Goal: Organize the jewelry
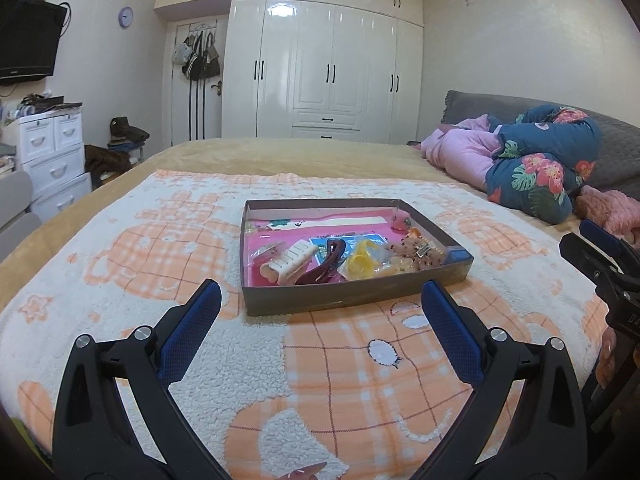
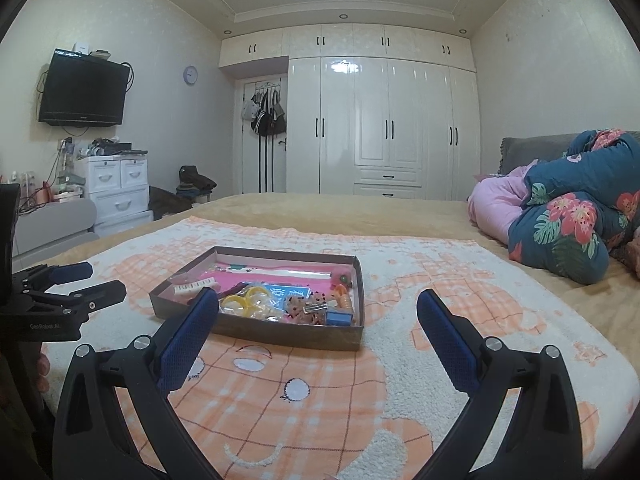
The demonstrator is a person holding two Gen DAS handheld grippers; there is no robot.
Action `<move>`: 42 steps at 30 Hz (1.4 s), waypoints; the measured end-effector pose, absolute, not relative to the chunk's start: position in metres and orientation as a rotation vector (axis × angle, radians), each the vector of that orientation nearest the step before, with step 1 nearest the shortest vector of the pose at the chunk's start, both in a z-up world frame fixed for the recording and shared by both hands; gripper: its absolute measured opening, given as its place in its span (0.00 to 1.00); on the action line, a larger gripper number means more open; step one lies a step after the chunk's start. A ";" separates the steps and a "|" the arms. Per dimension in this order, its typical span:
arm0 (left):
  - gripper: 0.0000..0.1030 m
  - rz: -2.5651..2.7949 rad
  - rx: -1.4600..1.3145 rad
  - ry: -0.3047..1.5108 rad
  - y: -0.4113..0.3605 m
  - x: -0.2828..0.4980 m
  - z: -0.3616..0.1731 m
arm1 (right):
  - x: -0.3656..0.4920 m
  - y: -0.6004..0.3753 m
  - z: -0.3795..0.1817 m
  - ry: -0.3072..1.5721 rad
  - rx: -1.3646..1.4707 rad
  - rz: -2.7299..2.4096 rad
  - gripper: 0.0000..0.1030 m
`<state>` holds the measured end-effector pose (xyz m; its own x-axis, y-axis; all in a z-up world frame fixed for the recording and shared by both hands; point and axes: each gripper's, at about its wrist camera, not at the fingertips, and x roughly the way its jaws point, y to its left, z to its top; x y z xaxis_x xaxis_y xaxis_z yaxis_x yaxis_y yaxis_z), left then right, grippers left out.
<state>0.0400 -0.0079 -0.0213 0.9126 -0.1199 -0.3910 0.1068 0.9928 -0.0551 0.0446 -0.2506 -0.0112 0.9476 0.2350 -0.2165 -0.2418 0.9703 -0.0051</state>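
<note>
A shallow brown cardboard box (image 1: 340, 299) with a pink lining sits on the bed blanket; it also shows in the right wrist view (image 2: 280, 334). Inside lie a cream hair claw (image 1: 290, 260), a dark red claw (image 1: 326, 266), yellow rings (image 1: 360, 264) and other small trinkets (image 1: 416, 254). My left gripper (image 1: 322, 300) is open and empty, just short of the box's near wall. My right gripper (image 2: 318, 308) is open and empty, near the box's front right corner. Each gripper shows at the edge of the other's view.
The box rests on a white and orange fleece blanket (image 1: 160, 248) over a tan bedspread. Rolled floral and pink quilts (image 1: 532, 168) lie at the right. White wardrobes (image 1: 328, 80) stand behind, white drawers (image 1: 52, 148) and a wall TV (image 2: 84, 88) at the left.
</note>
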 end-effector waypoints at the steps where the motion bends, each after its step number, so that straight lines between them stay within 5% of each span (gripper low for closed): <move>1: 0.89 -0.114 -0.033 0.405 -0.008 0.040 -0.021 | 0.045 -0.250 -0.011 0.218 -0.031 0.241 0.94; 42: 0.89 -0.090 -0.021 0.406 -0.004 0.042 -0.022 | 0.047 -0.248 -0.015 0.248 -0.039 0.240 0.94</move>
